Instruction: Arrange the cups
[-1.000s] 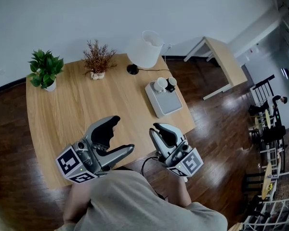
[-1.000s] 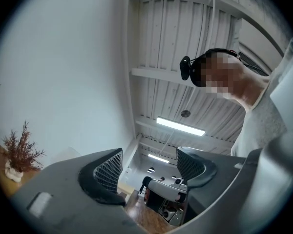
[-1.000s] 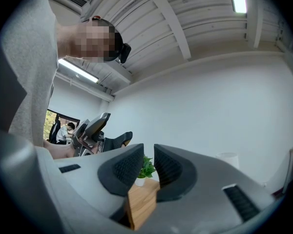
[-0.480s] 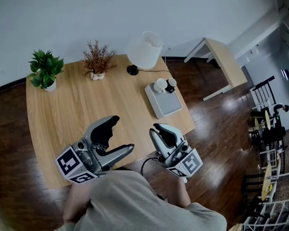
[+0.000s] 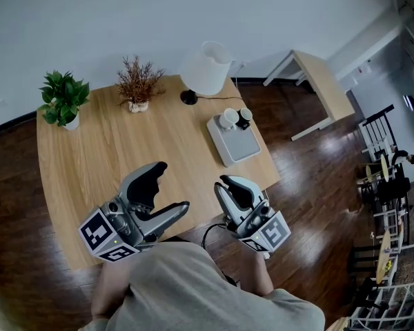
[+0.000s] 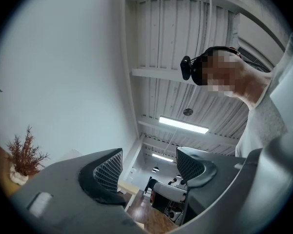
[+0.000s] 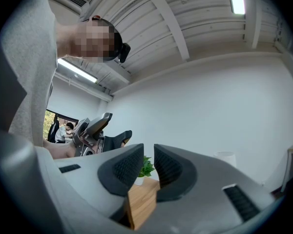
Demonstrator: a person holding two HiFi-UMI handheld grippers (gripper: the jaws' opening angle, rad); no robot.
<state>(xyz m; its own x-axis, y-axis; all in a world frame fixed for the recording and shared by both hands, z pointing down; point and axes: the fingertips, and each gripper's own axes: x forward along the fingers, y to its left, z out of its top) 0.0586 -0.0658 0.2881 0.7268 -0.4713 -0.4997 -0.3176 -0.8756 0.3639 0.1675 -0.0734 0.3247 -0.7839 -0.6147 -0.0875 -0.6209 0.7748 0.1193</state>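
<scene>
The left tool [image 5: 174, 187] is being held with its jaws standing wide apart. Nothing is being gripped between them, and only the room beyond is being shown through the gap in the left gripper view. The right tool [image 5: 229, 183] is being held with its jaws drawn almost together, only a narrow slit being left, and nothing is being carried in it. Both tools are being kept at the near edge of the desk [image 5: 90, 157], close to the person's body and well apart from the cups.

The white cup [image 5: 228, 120] and the dark cup [image 5: 245, 116] are being carried side by side on the far end of a grey tray [image 5: 240, 150]. Whether they touch cannot be told. The tray is being supported near the right edge of the desk, its long axis being directed away from the person.

The cups are lying ahead and to the right of both tools, so the right tool is being judged the nearer. Its jaws are being judged too close for a grasp until opened.
</scene>
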